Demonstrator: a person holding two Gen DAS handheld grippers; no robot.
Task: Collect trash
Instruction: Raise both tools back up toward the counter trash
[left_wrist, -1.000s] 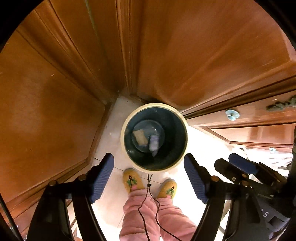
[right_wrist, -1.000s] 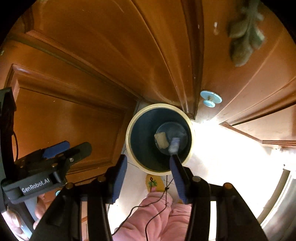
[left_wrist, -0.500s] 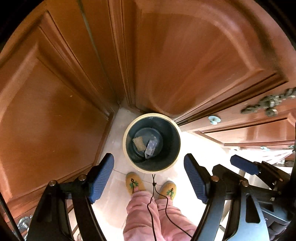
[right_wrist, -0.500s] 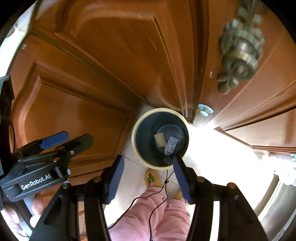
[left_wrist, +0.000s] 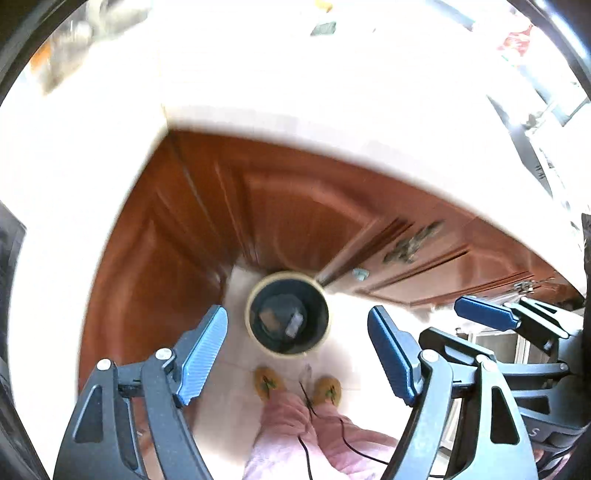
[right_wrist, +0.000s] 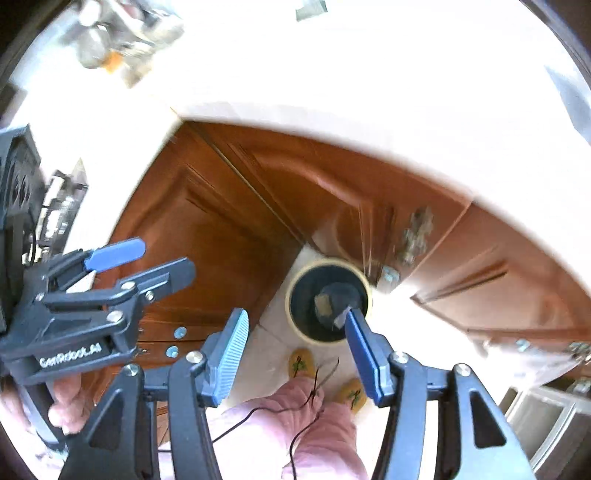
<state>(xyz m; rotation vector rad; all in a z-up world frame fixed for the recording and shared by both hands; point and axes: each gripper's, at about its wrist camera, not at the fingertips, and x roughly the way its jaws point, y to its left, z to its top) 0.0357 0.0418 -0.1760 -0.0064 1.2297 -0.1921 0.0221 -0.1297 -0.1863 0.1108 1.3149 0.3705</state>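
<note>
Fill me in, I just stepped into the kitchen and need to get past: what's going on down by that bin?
A person in pink trousers and yellow slippers stands over a round dark bin with a cream rim, set on the pale floor in the corner of the brown wooden cabinets. They hold a two-finger gripper in each hand; both the left gripper and right gripper are open and empty above the bin. Two scraps, one tan and one pale, lie at the bottom.

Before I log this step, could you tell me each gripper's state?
Left gripper: open, holding nothing.
Right gripper: open, holding nothing.
</note>
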